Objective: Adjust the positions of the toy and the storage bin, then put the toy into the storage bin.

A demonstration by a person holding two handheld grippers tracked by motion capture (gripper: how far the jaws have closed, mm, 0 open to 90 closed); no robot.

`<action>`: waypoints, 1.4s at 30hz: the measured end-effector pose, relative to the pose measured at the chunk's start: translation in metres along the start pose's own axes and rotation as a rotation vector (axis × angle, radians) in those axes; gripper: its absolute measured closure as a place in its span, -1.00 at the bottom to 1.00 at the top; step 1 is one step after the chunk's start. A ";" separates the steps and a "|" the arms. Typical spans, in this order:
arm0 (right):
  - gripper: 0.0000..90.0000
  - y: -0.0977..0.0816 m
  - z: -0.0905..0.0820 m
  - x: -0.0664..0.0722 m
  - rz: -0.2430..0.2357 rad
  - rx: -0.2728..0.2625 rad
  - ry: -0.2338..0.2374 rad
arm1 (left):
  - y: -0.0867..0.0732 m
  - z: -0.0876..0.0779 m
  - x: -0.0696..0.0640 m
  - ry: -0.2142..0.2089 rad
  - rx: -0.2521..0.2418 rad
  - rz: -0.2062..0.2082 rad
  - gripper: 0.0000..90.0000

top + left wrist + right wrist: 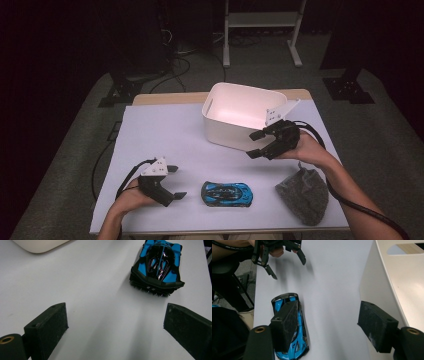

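Resting left claw: my left gripper [170,182] sits spread wide on the white table [150,135], nothing between its jaws.
Toy car: the blue car [226,194] lies flat just ahead of that claw's open jaws, a little to their right in the left gripper view [157,267], touching neither pad.
Risk at the car: closing from here, I judge one pad would clip the tail first and skid the car sideways on the smooth sheet.
Right claw: my right gripper [265,142] hangs spread and empty, above the table beside the near wall of the white bin [220,132].
Risk at the bin: a careless swing could knock that wall and shove the bin.
Grey pouch: the drawstring bag [304,194] lies behind and below my right claw, near the table edge, where my forearm could nudge it off.
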State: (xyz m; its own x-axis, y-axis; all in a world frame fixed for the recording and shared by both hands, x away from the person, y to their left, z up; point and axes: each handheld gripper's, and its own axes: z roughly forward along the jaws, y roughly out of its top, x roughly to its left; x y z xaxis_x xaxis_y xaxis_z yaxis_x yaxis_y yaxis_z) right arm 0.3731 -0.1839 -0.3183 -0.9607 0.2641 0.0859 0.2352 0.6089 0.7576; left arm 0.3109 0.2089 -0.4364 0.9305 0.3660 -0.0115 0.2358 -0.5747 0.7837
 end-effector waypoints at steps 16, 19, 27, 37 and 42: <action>-0.32 0.027 0.006 -0.001 -0.041 0.012 0.015 | 0.001 0.001 0.000 0.002 0.002 0.003 -0.90; -0.32 0.032 0.008 -0.002 -0.046 0.015 0.017 | 0.001 0.001 -0.001 0.001 0.005 0.004 -0.90; -0.33 0.051 0.013 -0.008 -0.068 0.030 0.020 | 0.000 0.002 -0.001 -0.005 0.013 0.006 -0.90; -0.36 0.068 0.025 -0.023 -0.082 0.080 0.017 | -0.002 0.002 -0.001 -0.004 0.027 0.001 -0.90; -0.35 0.072 0.030 -0.037 -0.069 0.102 0.001 | -0.003 0.002 -0.001 0.000 0.023 -0.003 -0.90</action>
State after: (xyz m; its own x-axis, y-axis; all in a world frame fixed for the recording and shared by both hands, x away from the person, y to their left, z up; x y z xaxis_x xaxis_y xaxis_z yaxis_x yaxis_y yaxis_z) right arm 0.4299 -0.1272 -0.2865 -0.9751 0.2188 0.0365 0.1826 0.6985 0.6919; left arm 0.3102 0.2090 -0.4394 0.9300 0.3674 -0.0139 0.2447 -0.5904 0.7691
